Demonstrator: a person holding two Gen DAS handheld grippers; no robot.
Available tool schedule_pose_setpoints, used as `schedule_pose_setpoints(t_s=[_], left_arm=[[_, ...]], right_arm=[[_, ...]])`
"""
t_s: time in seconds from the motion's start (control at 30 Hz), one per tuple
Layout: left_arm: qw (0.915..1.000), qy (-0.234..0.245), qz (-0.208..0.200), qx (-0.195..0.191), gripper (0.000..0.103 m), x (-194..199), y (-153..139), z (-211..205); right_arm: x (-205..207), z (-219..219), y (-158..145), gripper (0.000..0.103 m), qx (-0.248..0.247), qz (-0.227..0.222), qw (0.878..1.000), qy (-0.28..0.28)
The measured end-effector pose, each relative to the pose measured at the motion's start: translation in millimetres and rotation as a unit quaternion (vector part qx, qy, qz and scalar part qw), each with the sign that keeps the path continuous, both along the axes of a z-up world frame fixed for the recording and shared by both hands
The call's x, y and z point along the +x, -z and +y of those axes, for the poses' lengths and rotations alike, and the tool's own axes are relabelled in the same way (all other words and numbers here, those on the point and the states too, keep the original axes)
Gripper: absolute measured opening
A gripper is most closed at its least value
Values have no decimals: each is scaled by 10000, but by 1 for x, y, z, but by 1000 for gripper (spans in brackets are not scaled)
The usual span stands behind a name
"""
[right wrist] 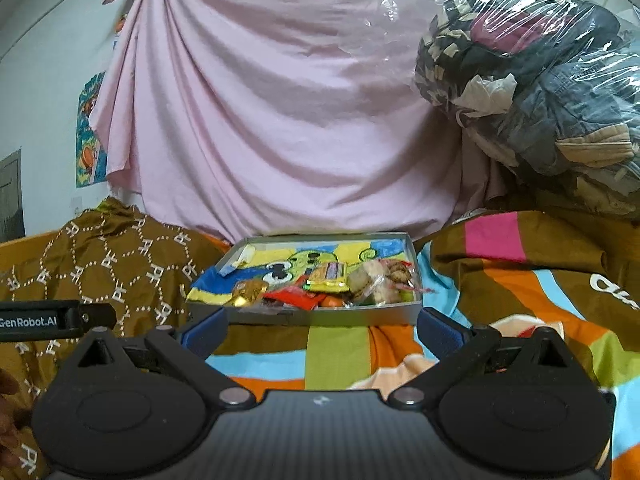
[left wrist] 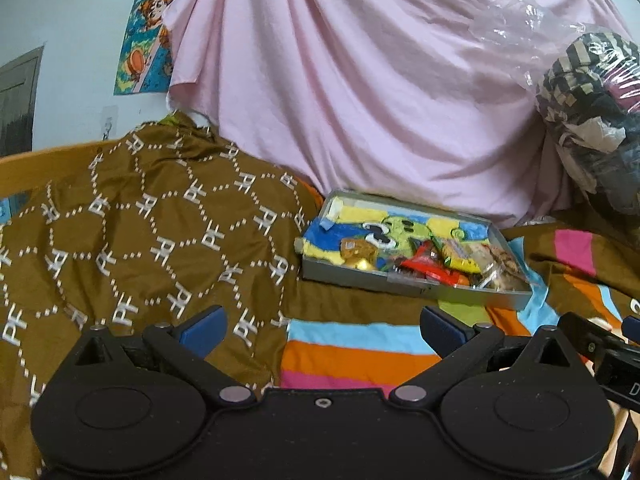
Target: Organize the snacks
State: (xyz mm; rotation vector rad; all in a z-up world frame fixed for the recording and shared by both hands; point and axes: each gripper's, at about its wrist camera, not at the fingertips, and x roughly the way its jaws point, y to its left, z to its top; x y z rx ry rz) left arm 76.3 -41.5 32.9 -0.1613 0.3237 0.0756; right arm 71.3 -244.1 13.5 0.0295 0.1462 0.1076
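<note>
The tray (right wrist: 304, 316) rests flat on the striped cover (right wrist: 340, 360), just ahead of both grippers, with the snacks (right wrist: 320, 286) heaped in its near, right-hand part and the far-left floor showing bare printed liner; loose wrapped pieces stay contained by the rim. The left gripper (left wrist: 322, 330) and right gripper (right wrist: 322, 330) hover short of the tray, both with tongs spread wide and holding nothing, a stance that suits reaching in. The tray's long axis runs left to right across the right view; the snacks lie jumbled, with no common heading.
</note>
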Motion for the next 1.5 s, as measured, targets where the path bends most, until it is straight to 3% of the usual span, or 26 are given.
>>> schedule_pose_setpoints(t_s=[0.4,0.73,1.5], left_arm=[[9999,115,79,47,102,-23,21,15],[9993,274,115,-217,102,-39,31,26],[9993,299,234,-44,102,-39,43,23]], right_arm=[[-26,12,15,103,-171,133,9994,264],[-41,21,22,103,-308,102,9987,391],[-35,27,33,103,-429,274,9985,201]])
